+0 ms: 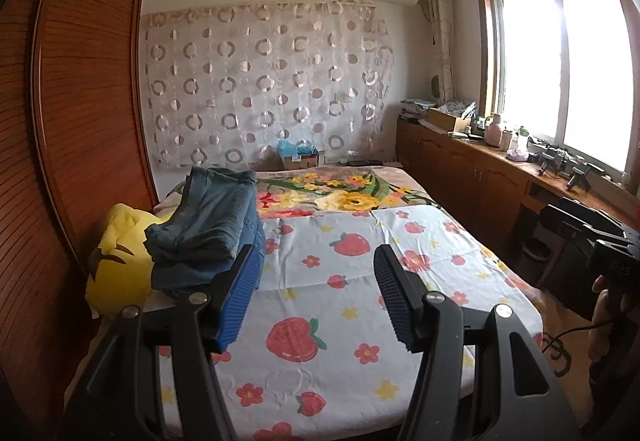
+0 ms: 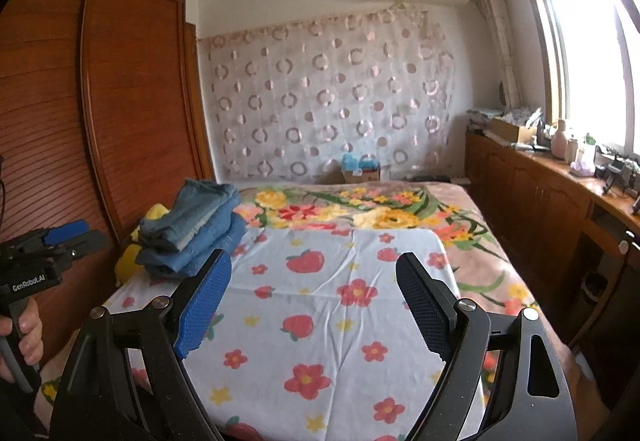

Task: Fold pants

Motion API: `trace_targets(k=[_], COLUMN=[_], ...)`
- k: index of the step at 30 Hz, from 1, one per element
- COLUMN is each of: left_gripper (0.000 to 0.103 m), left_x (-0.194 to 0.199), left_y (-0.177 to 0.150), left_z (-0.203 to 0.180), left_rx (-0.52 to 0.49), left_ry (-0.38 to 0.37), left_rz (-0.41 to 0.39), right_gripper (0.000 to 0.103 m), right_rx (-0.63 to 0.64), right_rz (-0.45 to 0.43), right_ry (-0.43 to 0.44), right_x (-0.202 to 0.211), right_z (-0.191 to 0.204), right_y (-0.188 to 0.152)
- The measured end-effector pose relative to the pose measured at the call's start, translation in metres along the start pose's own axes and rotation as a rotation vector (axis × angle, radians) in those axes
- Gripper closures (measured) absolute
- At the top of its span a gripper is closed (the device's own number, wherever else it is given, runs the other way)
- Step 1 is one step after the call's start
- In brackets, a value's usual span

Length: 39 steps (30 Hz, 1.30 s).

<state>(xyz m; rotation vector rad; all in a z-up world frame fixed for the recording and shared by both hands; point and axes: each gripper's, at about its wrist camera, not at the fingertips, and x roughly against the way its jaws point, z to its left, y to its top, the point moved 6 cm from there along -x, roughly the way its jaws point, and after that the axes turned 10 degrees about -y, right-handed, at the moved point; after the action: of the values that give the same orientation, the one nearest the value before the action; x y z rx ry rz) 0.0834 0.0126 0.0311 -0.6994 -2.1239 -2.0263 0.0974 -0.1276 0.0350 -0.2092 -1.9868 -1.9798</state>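
Note:
A stack of folded blue jeans (image 1: 208, 229) (image 2: 196, 229) lies at the far left of the bed, on the white strawberry-print sheet (image 1: 340, 305) (image 2: 320, 305). My left gripper (image 1: 316, 261) hovers above the sheet, open, with nothing between its blue fingers (image 1: 236, 301); the stack is just beyond its left finger. My right gripper (image 2: 314, 273) is also over the sheet, open wide and empty, with the stack off to its left. The left gripper (image 2: 60, 241) shows at the left edge of the right wrist view, held by a hand (image 2: 24, 325).
A yellow plush toy (image 1: 120, 253) sits beside the jeans against the wooden wardrobe (image 1: 72, 121). A floral blanket (image 1: 340, 193) covers the far half of the bed. A wooden cabinet (image 1: 480, 169) with clutter runs under the window on the right. A cardboard box (image 1: 300, 159) stands behind the bed.

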Motion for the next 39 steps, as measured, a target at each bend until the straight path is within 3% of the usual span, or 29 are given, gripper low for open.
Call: trace_targets(k=[39], left_gripper=[0.044], left_x=[0.0055], left_y=[0.0000], left_z=[-0.0022], left_rx=[0.002], left_ry=[-0.002], left_rz=[-0.015], right_gripper=[0.017], right_rx=[0.007], right_rz=[-0.001], right_ry=[-0.008], right_x=[0.0014], right_z=[0.0110], right_y=[-0.0054])
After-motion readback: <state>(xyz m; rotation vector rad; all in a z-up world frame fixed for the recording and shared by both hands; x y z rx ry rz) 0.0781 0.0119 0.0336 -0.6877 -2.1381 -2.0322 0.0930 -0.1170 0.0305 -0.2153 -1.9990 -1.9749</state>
